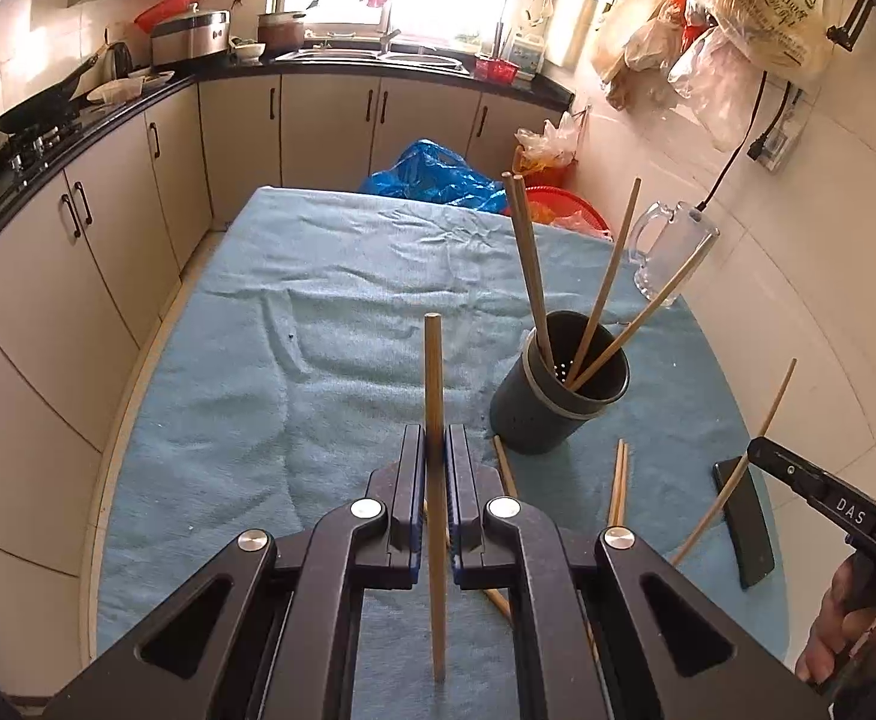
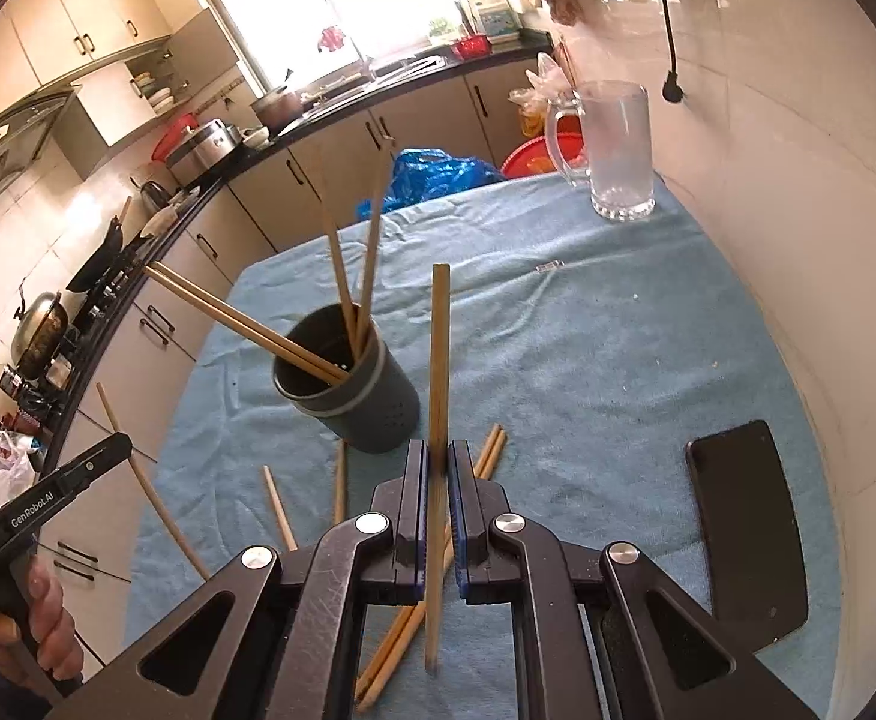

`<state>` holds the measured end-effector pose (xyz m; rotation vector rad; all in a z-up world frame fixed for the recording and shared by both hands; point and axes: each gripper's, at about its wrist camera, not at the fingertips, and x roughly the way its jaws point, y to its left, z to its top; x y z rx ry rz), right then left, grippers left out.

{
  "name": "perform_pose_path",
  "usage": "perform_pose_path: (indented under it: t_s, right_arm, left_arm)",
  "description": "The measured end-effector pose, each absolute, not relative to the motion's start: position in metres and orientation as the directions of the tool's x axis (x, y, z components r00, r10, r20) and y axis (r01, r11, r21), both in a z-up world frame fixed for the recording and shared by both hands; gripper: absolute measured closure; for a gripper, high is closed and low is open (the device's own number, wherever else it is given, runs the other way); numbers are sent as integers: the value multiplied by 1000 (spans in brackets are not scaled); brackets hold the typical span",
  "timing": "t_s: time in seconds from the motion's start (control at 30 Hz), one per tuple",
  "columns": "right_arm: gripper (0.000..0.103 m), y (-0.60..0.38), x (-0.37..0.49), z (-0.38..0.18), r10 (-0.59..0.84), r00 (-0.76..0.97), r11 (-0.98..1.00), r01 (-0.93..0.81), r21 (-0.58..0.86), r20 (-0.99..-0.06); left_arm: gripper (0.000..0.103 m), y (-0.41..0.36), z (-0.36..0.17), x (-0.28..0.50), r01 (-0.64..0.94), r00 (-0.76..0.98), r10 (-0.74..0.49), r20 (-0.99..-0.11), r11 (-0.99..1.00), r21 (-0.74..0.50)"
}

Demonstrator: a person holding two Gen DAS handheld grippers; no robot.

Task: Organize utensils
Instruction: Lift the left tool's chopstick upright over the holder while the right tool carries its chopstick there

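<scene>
Two tools each clamp one chopstick above the counter [image 1: 294,276], which is covered by a blue cloth. The dark holder [image 1: 560,384] stands upright on that cloth with its mouth facing up and four chopsticks leaning out of it.

From the left tool [image 1: 436,450] the holder lies at about 2 o'clock, near. From the right tool [image 2: 436,456] it lies at about 11 o'clock, equally near by estimate, so neither hand has a clear advantage.

The left tool's jaws are closed on the left chopstick [image 1: 433,372]; its long axis runs 12 to 6 o'clock along the tool's line, with the free end pointing to 12. The right tool's jaws are closed on the right chopstick [image 2: 440,354], on the same 12-to-6 axis.

Each stick must probably be tipped toward vertical over the holder's mouth.

Several loose chopsticks [image 2: 486,450] lie flat on the cloth beside the holder's base.
</scene>
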<state>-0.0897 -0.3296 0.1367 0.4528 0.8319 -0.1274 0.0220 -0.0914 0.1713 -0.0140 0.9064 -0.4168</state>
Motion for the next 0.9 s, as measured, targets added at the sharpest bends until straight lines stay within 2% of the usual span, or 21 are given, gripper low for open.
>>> perform_pose_path:
  t_s: [0.9]
  right_arm:
    - [96, -318, -100, 161, 72, 703, 911, 242, 333, -708]
  left_arm:
    - [97, -100, 189, 4, 362, 592, -338, -732, 922, -134]
